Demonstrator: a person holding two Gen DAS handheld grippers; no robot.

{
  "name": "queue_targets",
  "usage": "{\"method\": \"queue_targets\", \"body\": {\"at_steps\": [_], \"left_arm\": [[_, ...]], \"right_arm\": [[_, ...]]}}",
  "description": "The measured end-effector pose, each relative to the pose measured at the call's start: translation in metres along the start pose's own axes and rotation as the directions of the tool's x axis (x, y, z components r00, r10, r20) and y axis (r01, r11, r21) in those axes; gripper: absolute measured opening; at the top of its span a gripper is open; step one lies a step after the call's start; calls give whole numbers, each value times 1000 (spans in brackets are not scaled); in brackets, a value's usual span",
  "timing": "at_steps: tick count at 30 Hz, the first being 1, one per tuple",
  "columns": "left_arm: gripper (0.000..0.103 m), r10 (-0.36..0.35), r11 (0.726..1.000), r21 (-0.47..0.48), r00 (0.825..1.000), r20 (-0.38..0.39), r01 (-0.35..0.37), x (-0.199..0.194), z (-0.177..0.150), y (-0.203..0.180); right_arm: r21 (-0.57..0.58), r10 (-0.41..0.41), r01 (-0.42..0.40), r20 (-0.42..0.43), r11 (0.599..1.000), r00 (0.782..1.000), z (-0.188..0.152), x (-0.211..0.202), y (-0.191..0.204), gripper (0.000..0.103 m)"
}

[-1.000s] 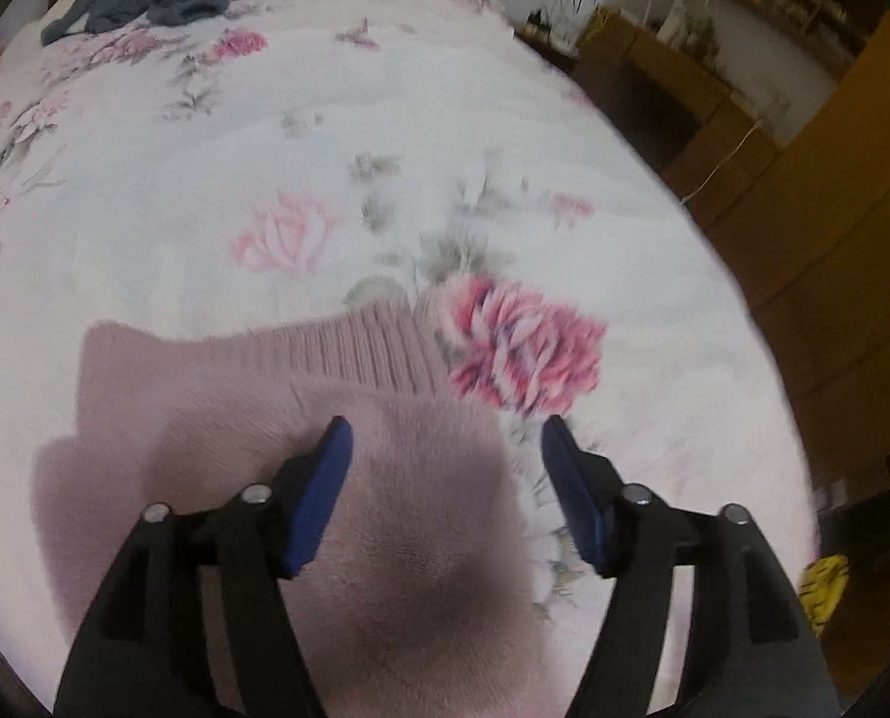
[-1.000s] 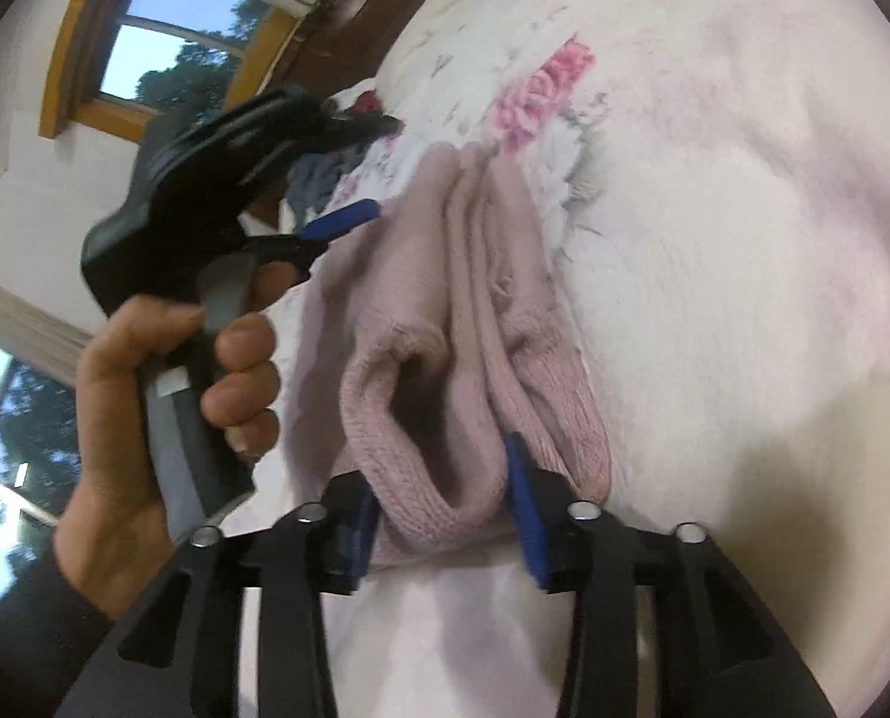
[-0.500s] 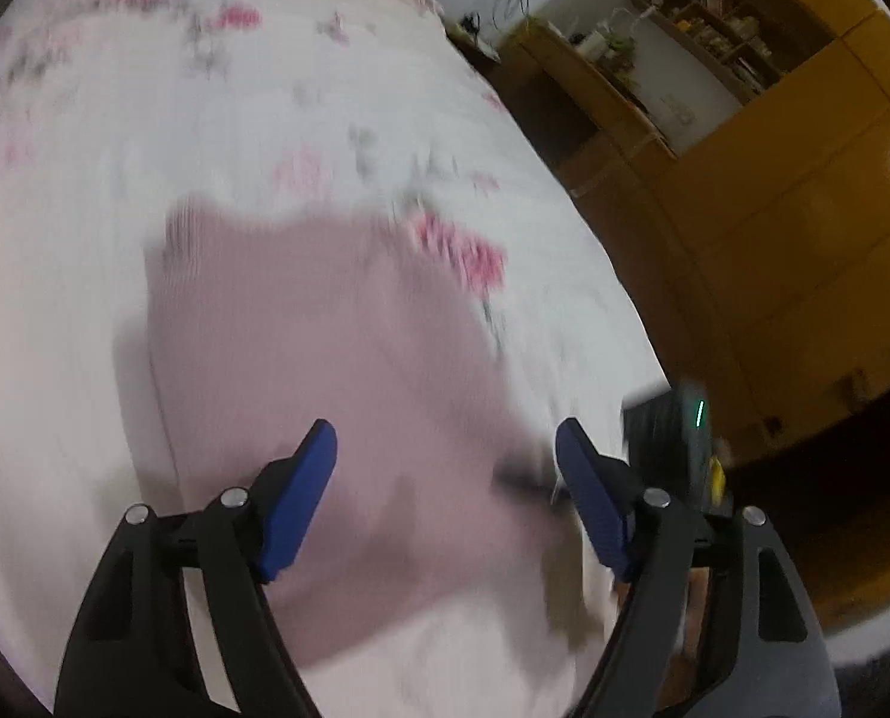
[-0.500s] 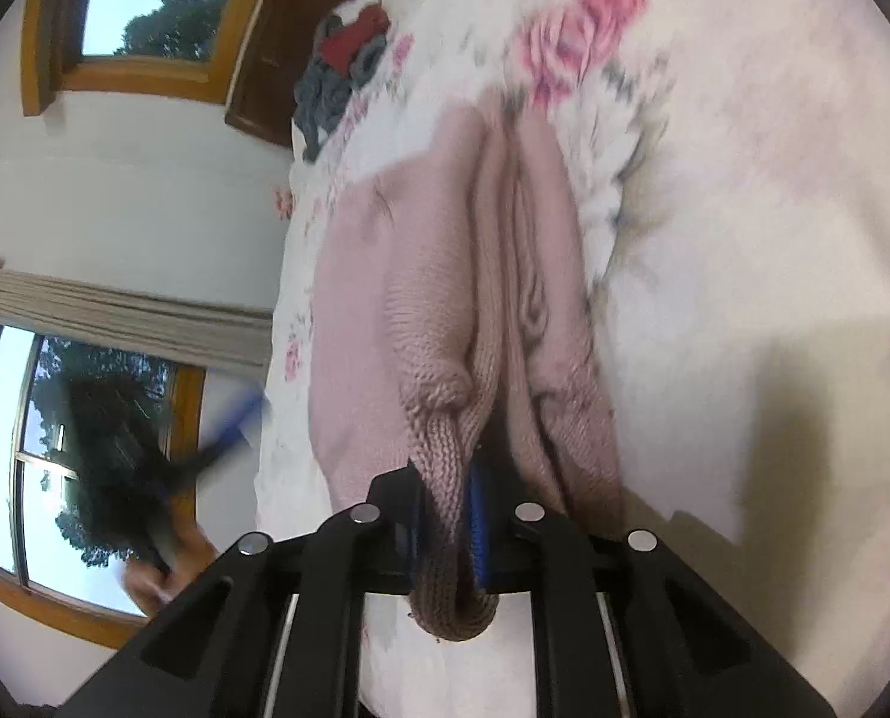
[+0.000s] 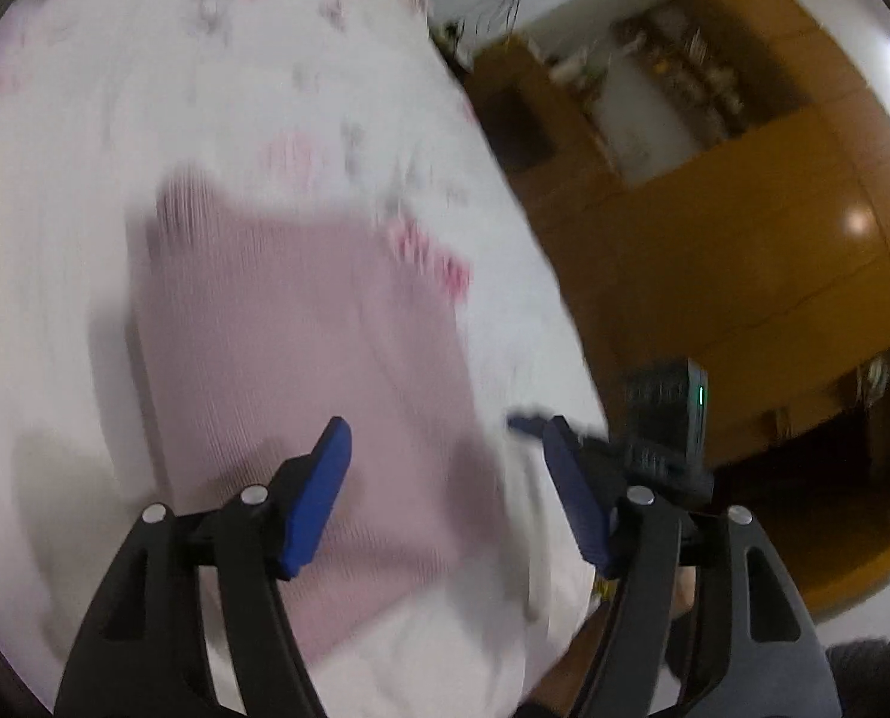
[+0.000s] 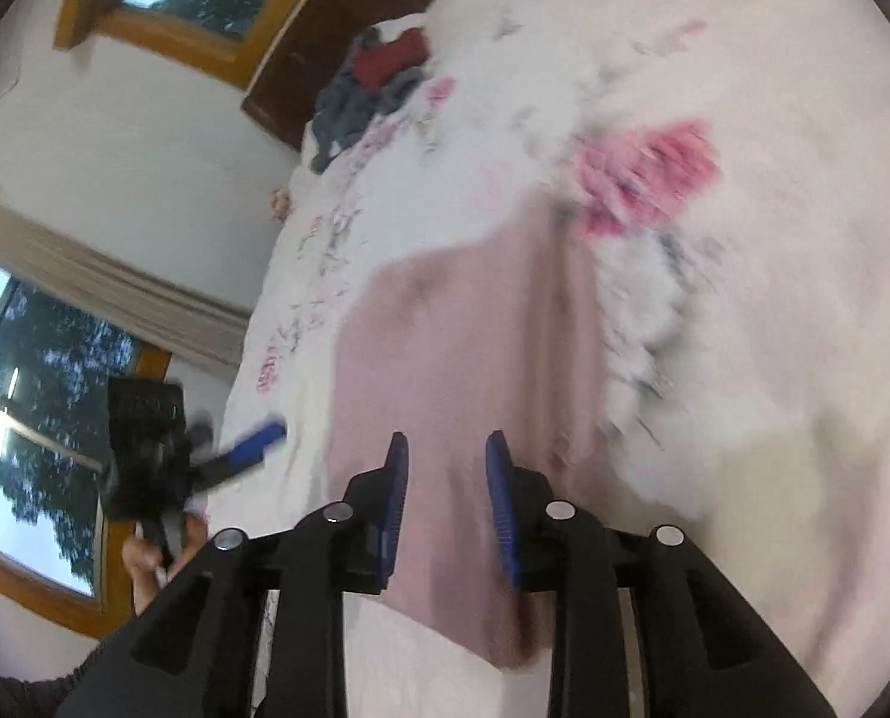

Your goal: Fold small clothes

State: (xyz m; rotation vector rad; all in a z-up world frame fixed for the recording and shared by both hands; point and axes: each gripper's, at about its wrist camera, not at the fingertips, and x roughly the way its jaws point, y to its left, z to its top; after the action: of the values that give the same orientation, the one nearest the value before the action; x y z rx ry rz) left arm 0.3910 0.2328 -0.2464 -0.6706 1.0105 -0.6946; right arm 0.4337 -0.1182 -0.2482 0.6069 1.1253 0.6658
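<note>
1. right gripper [image 6: 447, 499] has let go of the pink knit garment [image 5: 301, 347]; half a second ago it was clamped on a bunched edge. fold step looks done.
2. garment lies flat on the floral bed [image 5: 146, 90], near edge, one ridge running down it.
3. right gripper: released, jaws partly apart, empty, above the cloth.
4. left gripper [image 5: 445, 496]: wide open, empty, over the garment's near right corner.

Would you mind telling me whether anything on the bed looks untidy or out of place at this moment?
The pink knit garment lies flat, with one lengthwise crease near its right edge. The only untidy spot is a heap of grey and red clothes bunched at the far end of the floral bedspread. Both frames are motion-blurred, so finer wrinkles cannot be judged.
</note>
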Motion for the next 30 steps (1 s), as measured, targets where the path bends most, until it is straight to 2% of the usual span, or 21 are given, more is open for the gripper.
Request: {"method": "queue_targets", "body": {"at_steps": [3, 5, 6, 7, 9, 10, 12, 16, 18, 20, 23, 25, 26, 28, 30], "left_arm": [[64, 24, 1000, -19, 1000, -10, -24, 19, 22, 17], [63, 63, 997, -42, 997, -36, -64, 41, 29, 33], [58, 74, 995, -56, 996, -49, -77, 46, 29, 42], [57, 86, 992, -82, 995, -53, -90, 57, 30, 54], [51, 109, 988, -101, 993, -50, -114, 68, 28, 66], [48, 121, 987, -100, 992, -45, -125, 73, 27, 70], [39, 133, 985, -101, 990, -50, -138, 80, 34, 75], [39, 159, 983, -84, 985, -62, -164, 65, 37, 63], [39, 144, 989, -39, 989, -31, -145, 46, 33, 50], [40, 106, 994, 11, 994, -12, -106, 28, 24, 37], [40, 73, 997, 29, 997, -40, -72, 25, 9, 36], [40, 118, 993, 22, 990, -79, -116, 39, 0, 47], [38, 121, 993, 4, 988, -92, -122, 44, -4, 55], [32, 116, 993, -21, 989, -96, -118, 54, -9, 67], [30, 88, 994, -62, 993, -77, -93, 55, -9, 73]], "right_arm": [[-40, 9, -11, -52, 999, 999, 11, 27, 15, 32], [-46, 7, -11, -88, 999, 996, 19, 47, 15, 32], [-40, 6, -10, -103, 999, 995, 21, 56, 12, 31], [-44, -8, 2, -118, 999, 993, 24, 62, 8, 27], [-41, -37, 31, -140, 999, 989, 26, 71, -6, 7], [-31, -54, 50, -149, 998, 987, 31, 75, -19, 0], [-2, -34, 34, -164, 999, 986, 34, 73, -38, 0], [10, -29, 32, -197, 999, 980, 43, 64, -39, 0], [18, -4, 6, -161, 1000, 987, 54, 53, -32, 7], [31, -2, 6, -126, 1000, 992, 64, 49, -28, 9], [47, -9, 15, -127, 999, 992, 72, 58, -31, 9], [65, -18, 27, -128, 998, 992, 72, 65, -39, 6], [68, -33, 42, -129, 997, 991, 71, 66, -44, 0], [73, -86, 96, -131, 993, 988, 71, 76, -56, 0], [109, -73, 87, -127, 990, 989, 67, 72, -70, 0]]}}
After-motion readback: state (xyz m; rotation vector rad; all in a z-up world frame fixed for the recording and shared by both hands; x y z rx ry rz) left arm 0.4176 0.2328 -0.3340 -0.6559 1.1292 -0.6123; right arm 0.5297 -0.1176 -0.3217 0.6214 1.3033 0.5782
